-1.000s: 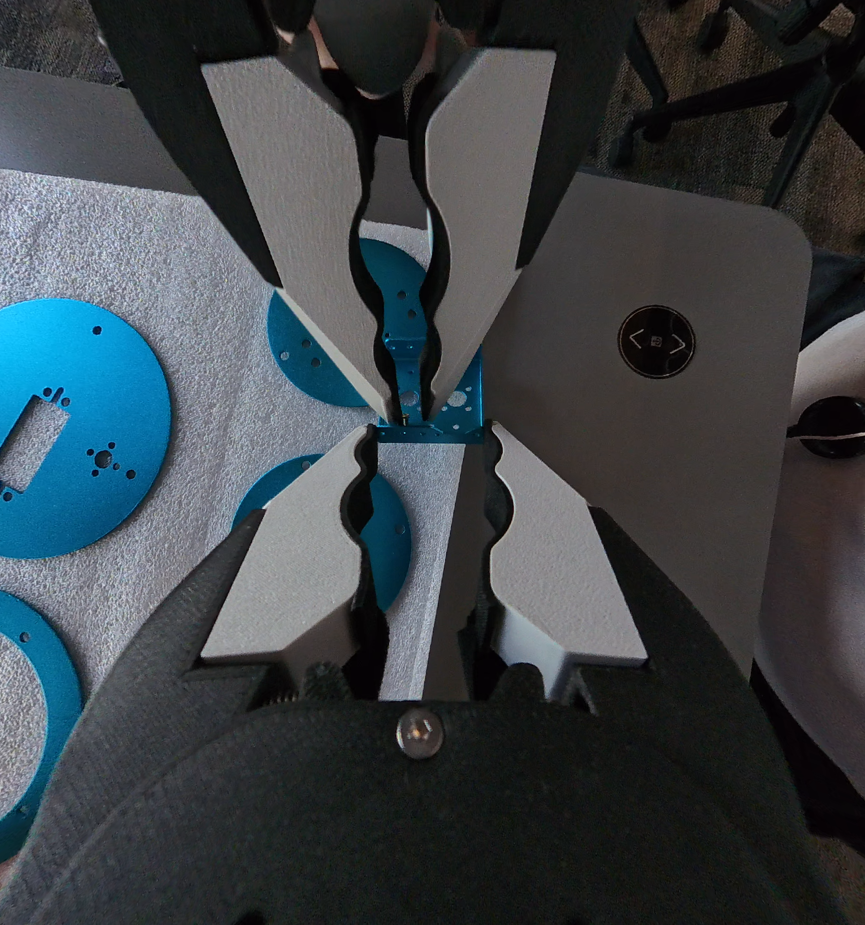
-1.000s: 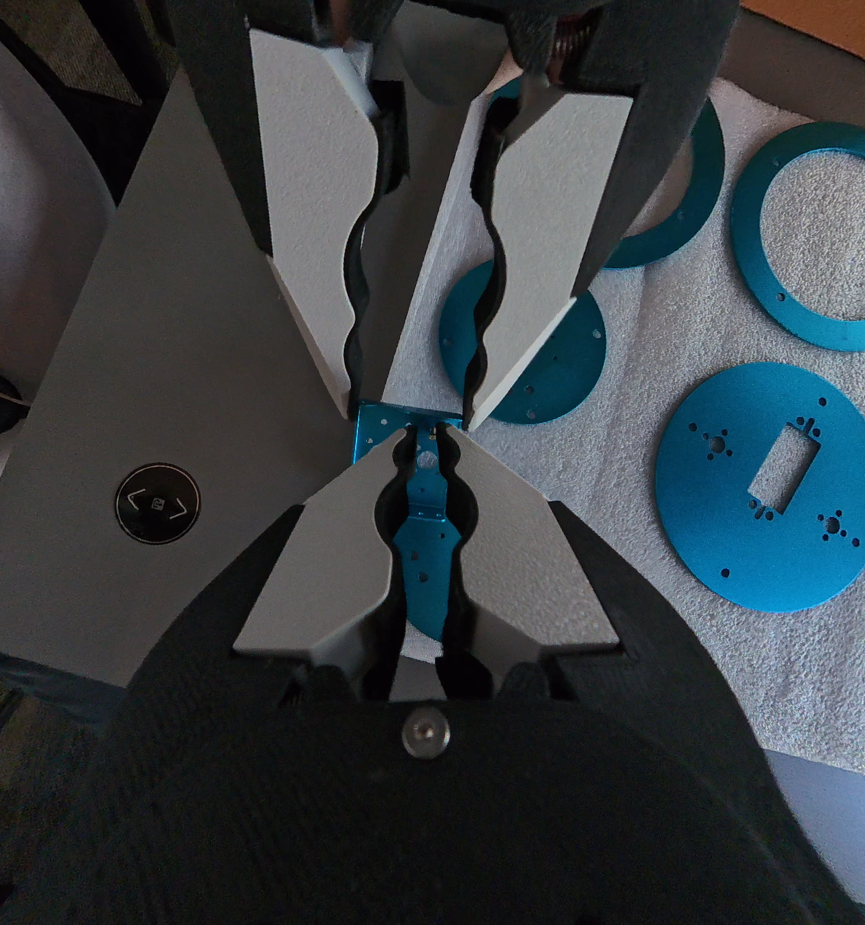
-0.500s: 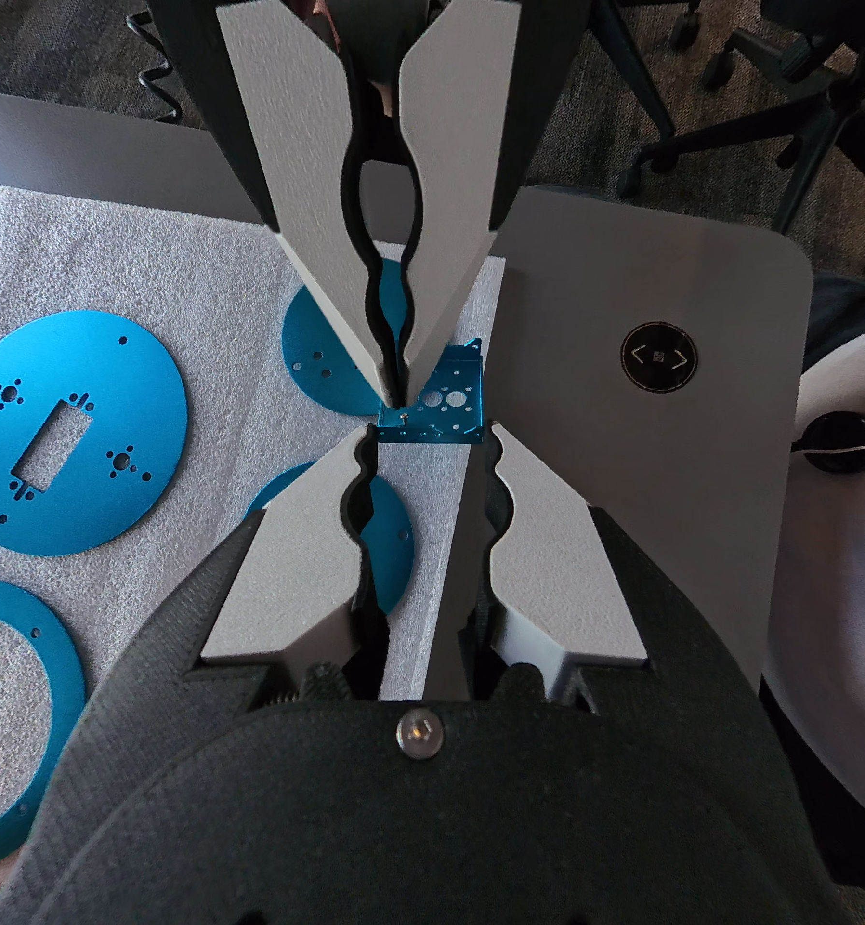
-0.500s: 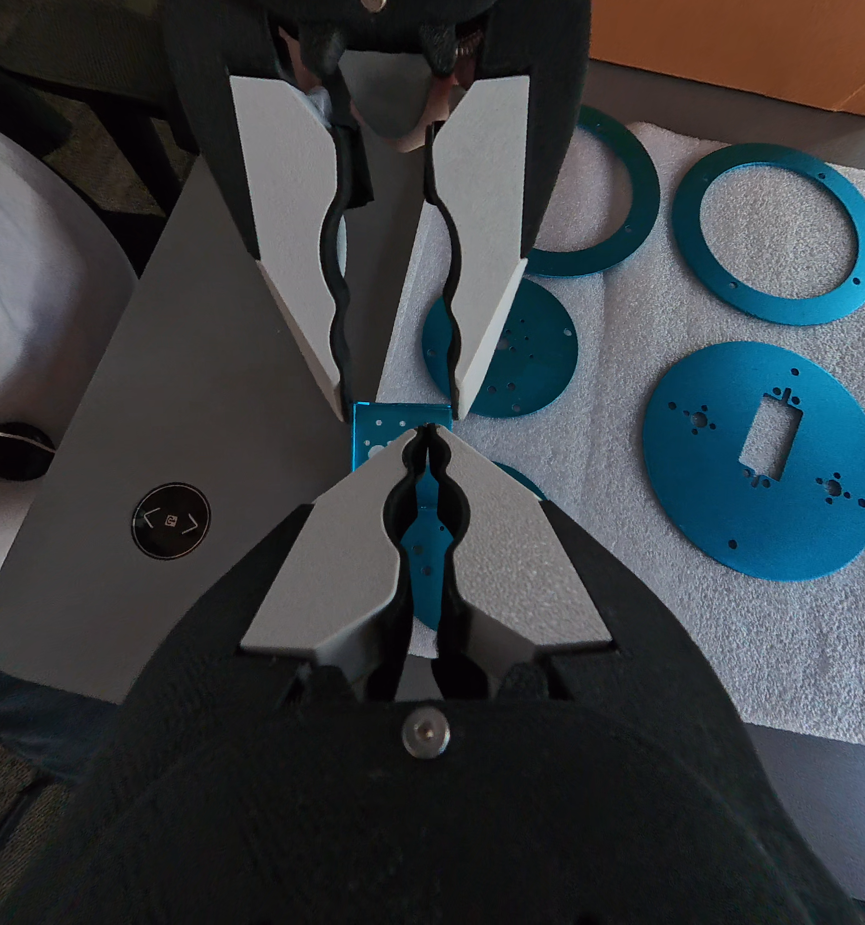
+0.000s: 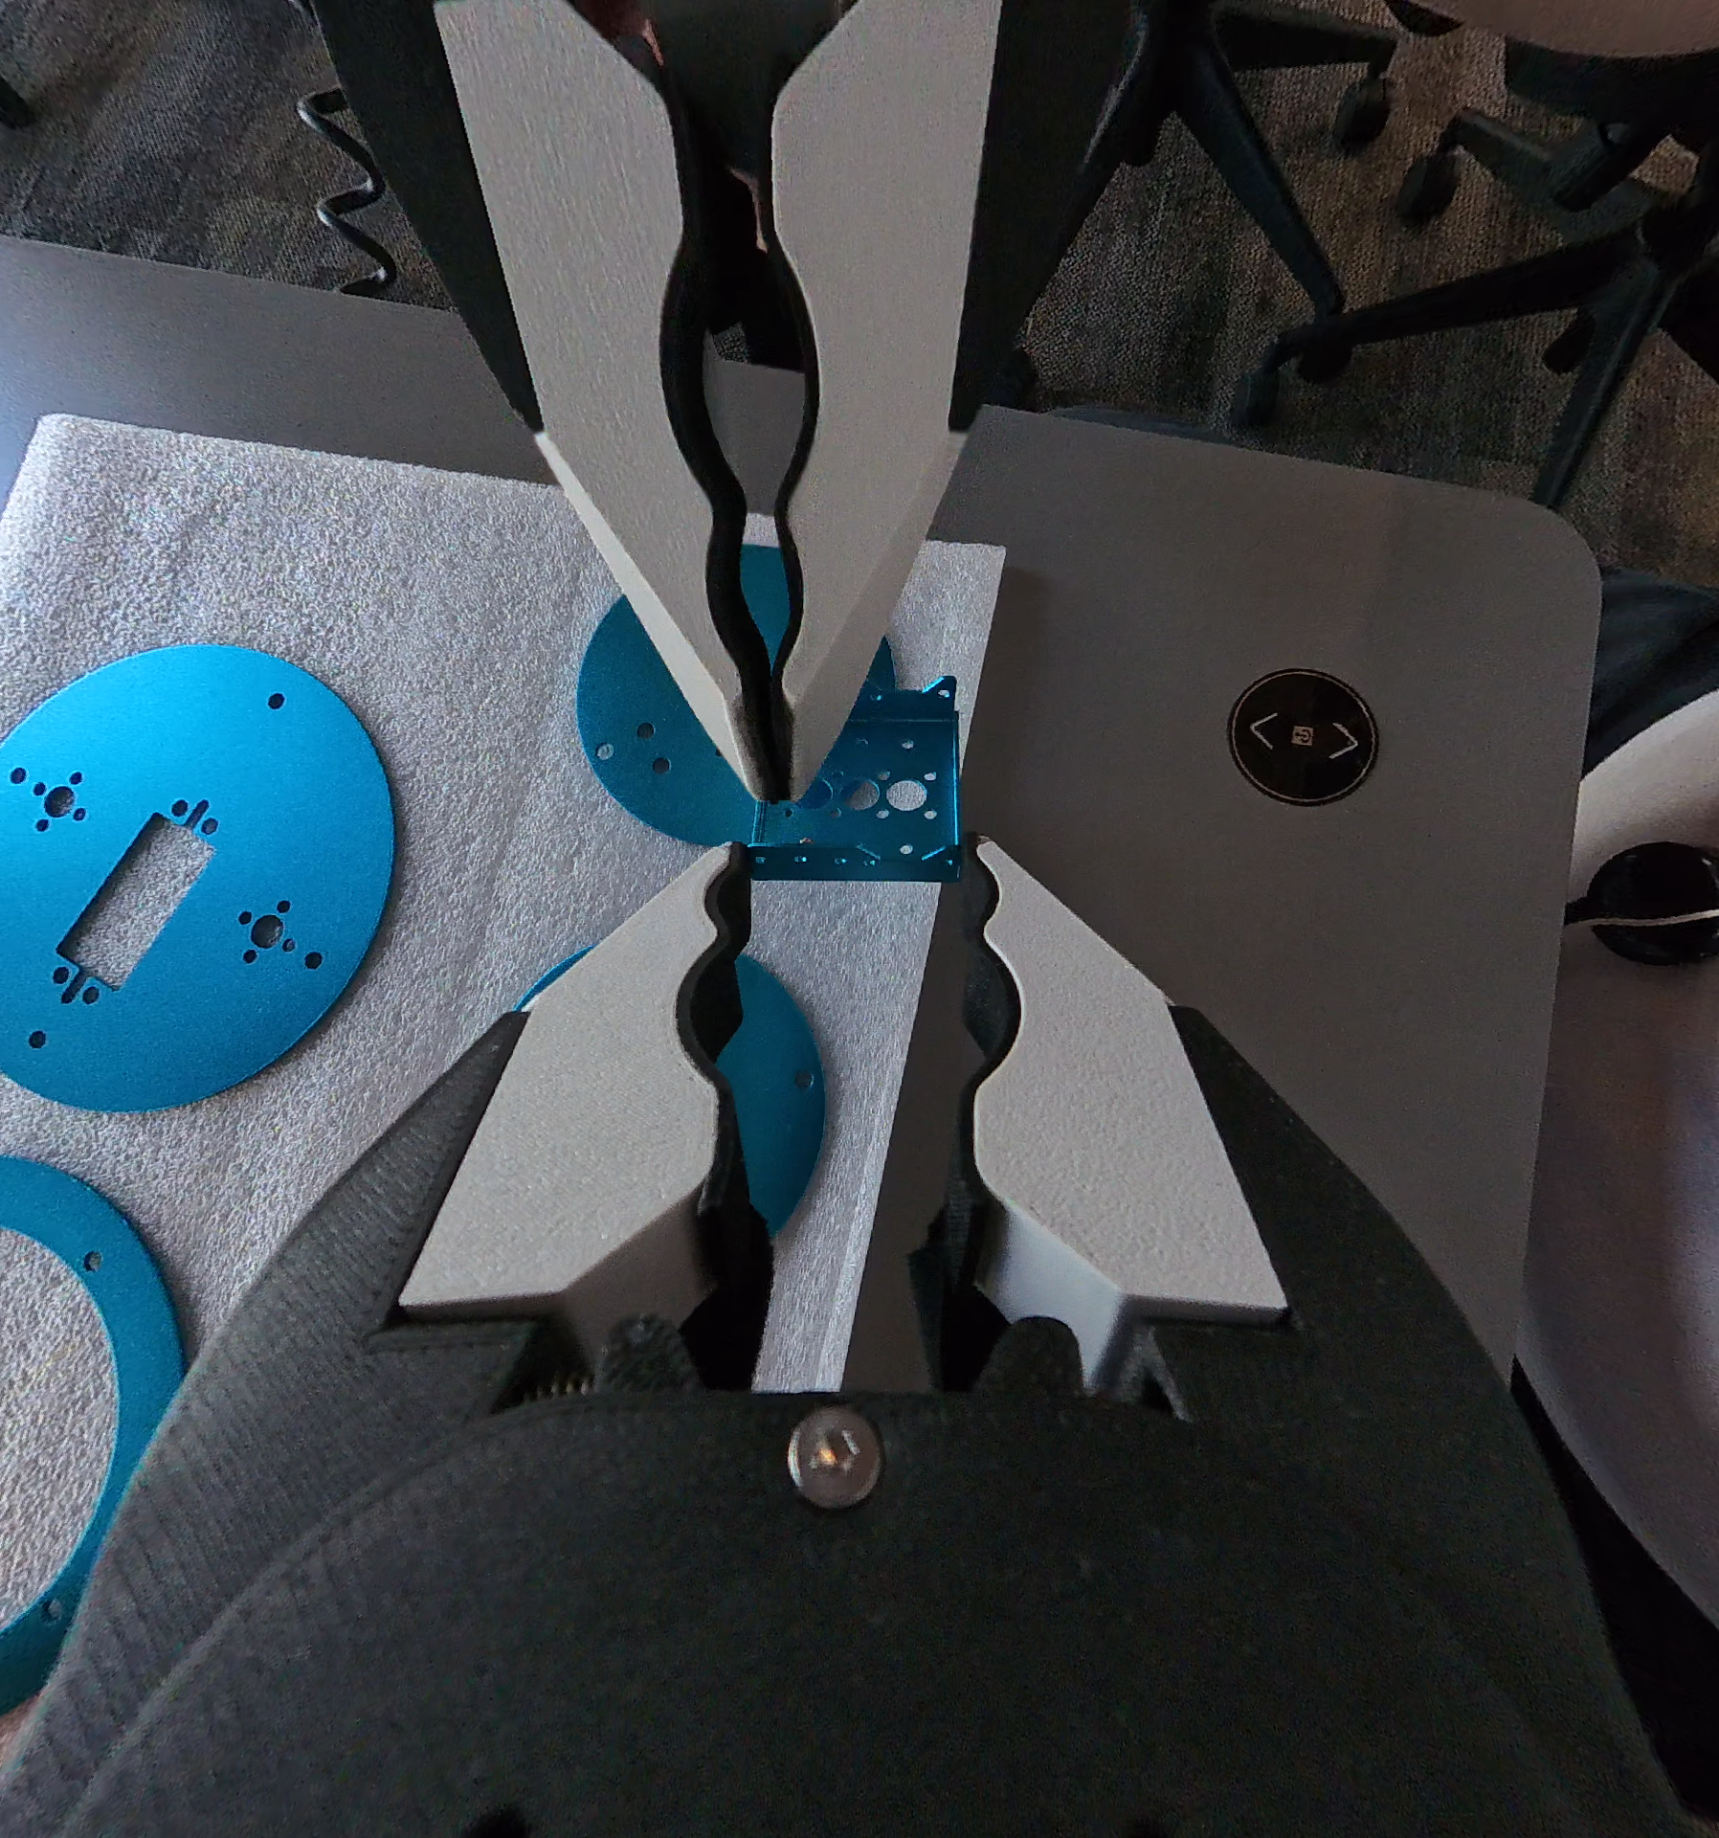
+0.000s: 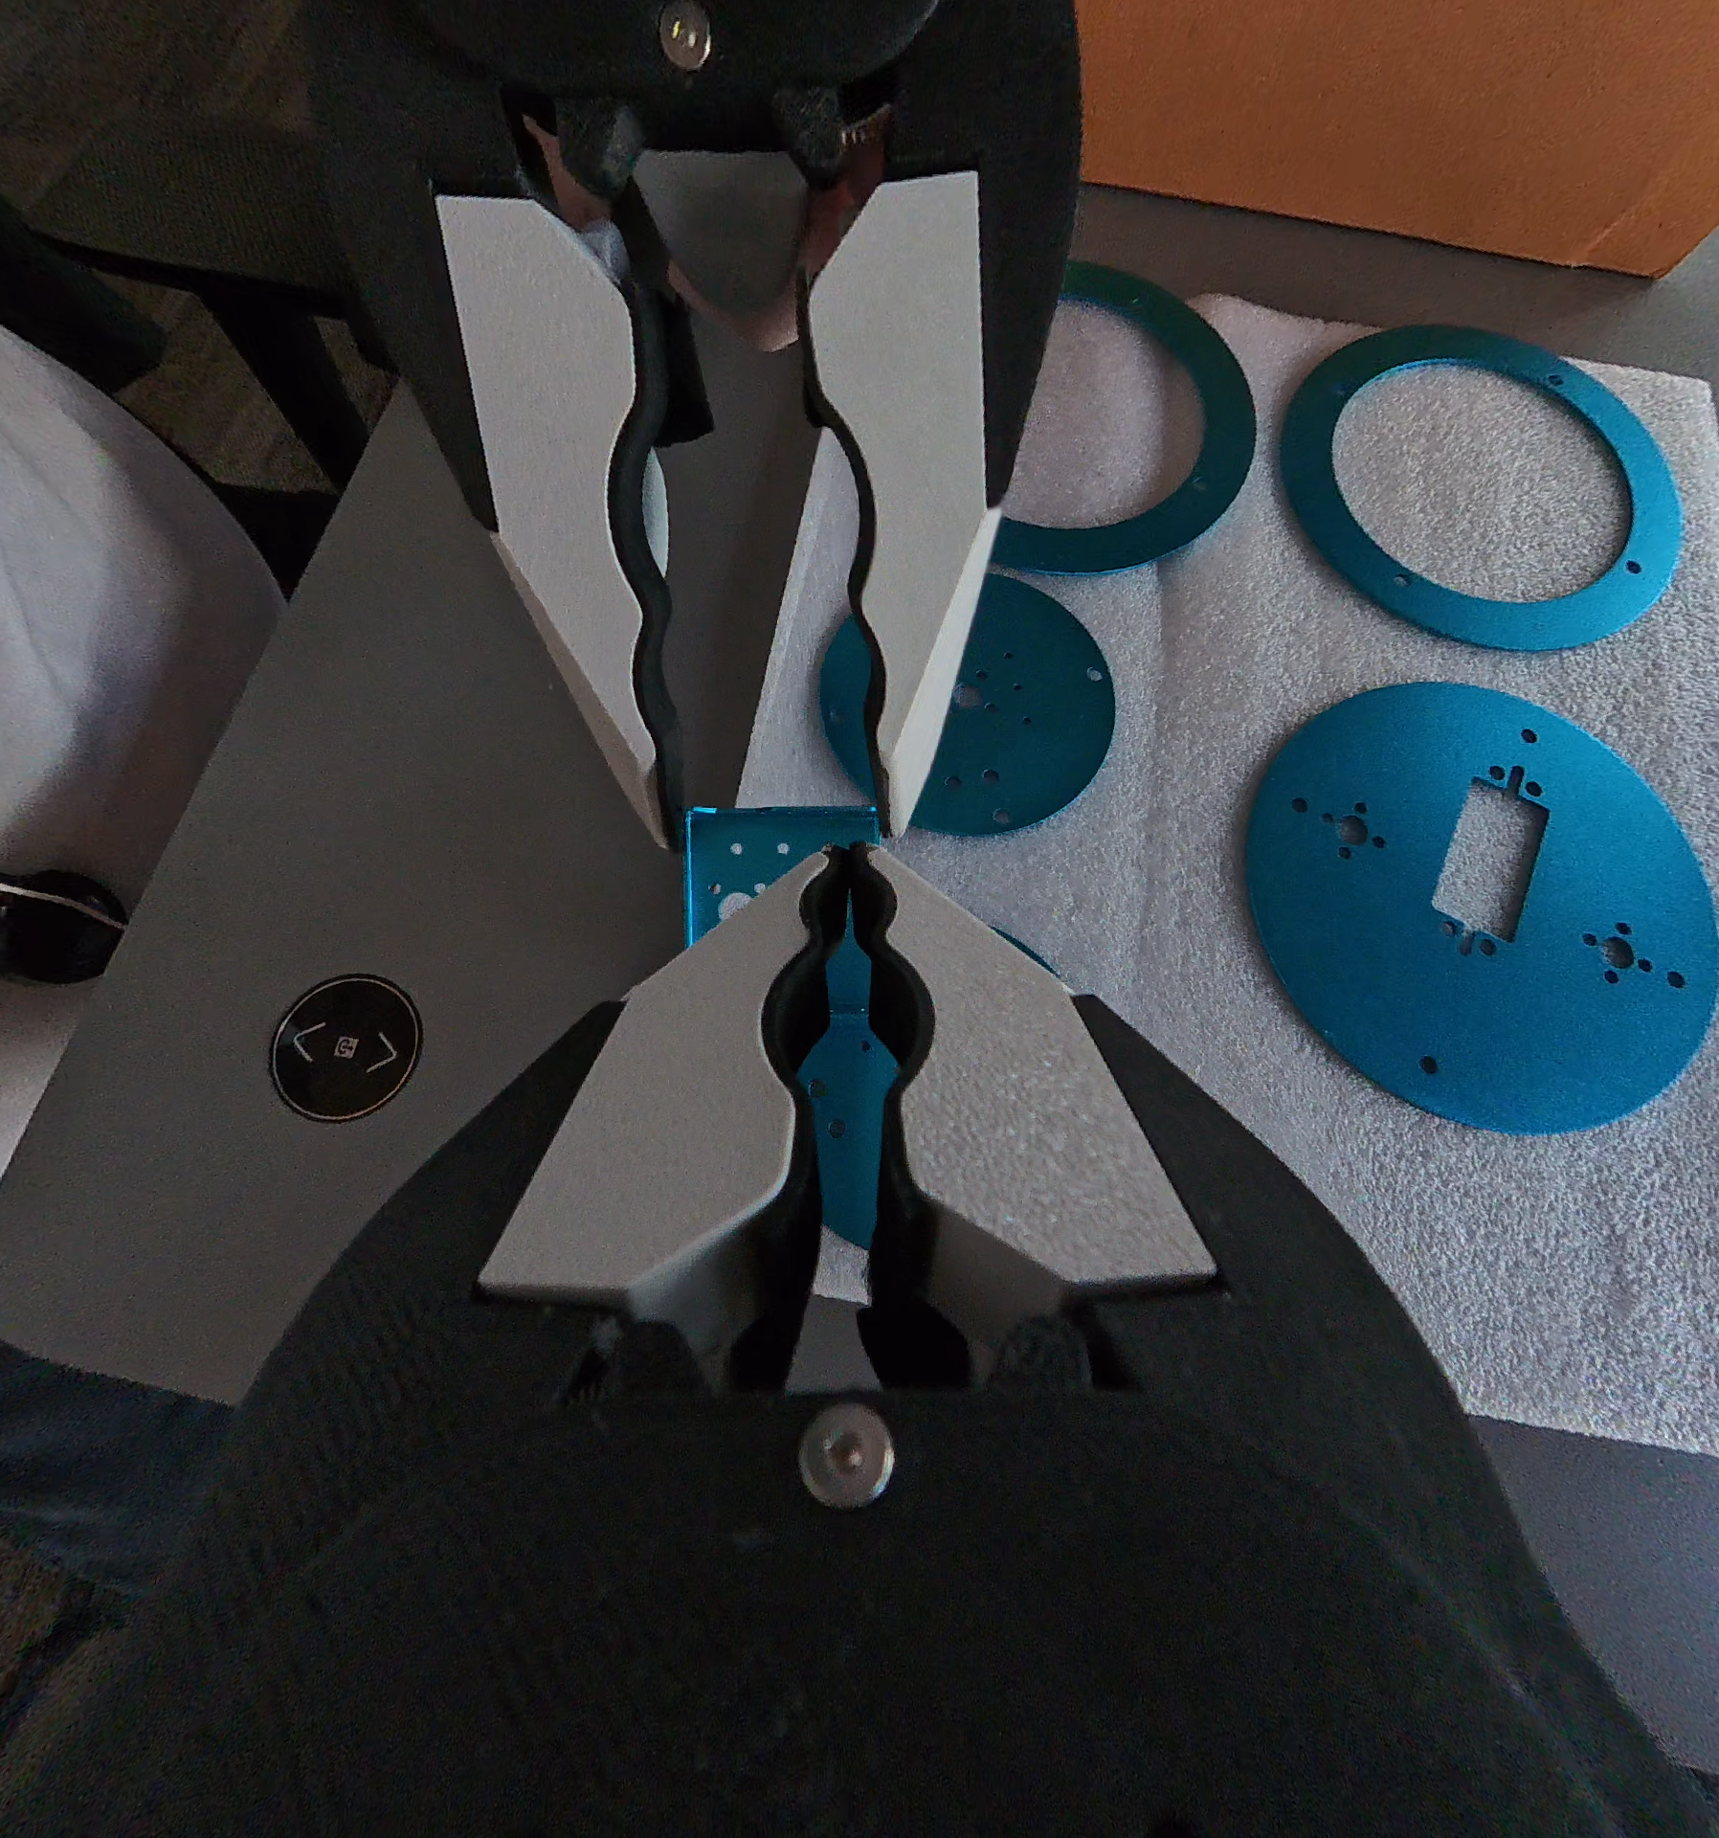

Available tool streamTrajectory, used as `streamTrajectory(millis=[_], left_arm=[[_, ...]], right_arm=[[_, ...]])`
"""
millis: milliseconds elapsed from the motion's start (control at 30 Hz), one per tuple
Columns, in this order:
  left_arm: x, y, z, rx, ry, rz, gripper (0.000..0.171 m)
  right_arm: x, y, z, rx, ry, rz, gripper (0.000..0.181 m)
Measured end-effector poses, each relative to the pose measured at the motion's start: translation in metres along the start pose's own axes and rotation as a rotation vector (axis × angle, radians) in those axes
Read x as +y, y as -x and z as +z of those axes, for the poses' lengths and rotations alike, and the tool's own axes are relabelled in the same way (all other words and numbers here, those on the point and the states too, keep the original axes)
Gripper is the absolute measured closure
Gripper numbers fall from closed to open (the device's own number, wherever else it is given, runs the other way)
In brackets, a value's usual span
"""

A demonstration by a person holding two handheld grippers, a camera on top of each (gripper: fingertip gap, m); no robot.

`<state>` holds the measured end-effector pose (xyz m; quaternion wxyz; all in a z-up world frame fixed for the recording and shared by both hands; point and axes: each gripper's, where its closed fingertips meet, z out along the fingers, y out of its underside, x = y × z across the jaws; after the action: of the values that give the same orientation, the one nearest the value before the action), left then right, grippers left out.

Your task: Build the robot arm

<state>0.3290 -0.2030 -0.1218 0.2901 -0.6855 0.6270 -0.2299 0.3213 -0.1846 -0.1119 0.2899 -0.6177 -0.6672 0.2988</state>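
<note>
Left hand-held gripper clamping blue bracket, right hand-held gripper pinching its edge

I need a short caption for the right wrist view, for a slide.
Right gripper shut on a blue perforated bracket, left gripper spanning its far end, above foam sheet with blue plates.

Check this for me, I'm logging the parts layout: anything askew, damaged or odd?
Nothing stands out. The blue plates lie flat on the white foam sheet. The blue bracket is pinched by both: left tongs across its ends, right tongs on one wall.
</note>
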Motion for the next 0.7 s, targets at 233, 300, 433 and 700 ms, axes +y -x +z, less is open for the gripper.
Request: streamTrajectory(millis=[233, 300, 433, 700], left_arm=[[-0.006, 0.001, -0.003, -0.019, -0.029, 0.005, 0.131], [-0.007, 0.002, -0.003, -0.029, -0.043, -0.008, 0.130], [-0.010, 0.006, -0.002, -0.060, -0.087, -0.058, 0.130], [-0.022, 0.017, 0.007, -0.235, -0.151, -0.107, 0.131]], right_arm=[[0.000, 0.005, 0.006, -0.003, 0.032, -0.036, 0.181], [-0.008, 0.001, -0.008, 0.044, -0.001, -0.044, 0.181], [-0.019, -0.003, -0.046, 0.173, -0.126, 0.005, 0.170], [0.014, -0.018, -0.063, 0.246, -0.477, 0.842, 0.152]])
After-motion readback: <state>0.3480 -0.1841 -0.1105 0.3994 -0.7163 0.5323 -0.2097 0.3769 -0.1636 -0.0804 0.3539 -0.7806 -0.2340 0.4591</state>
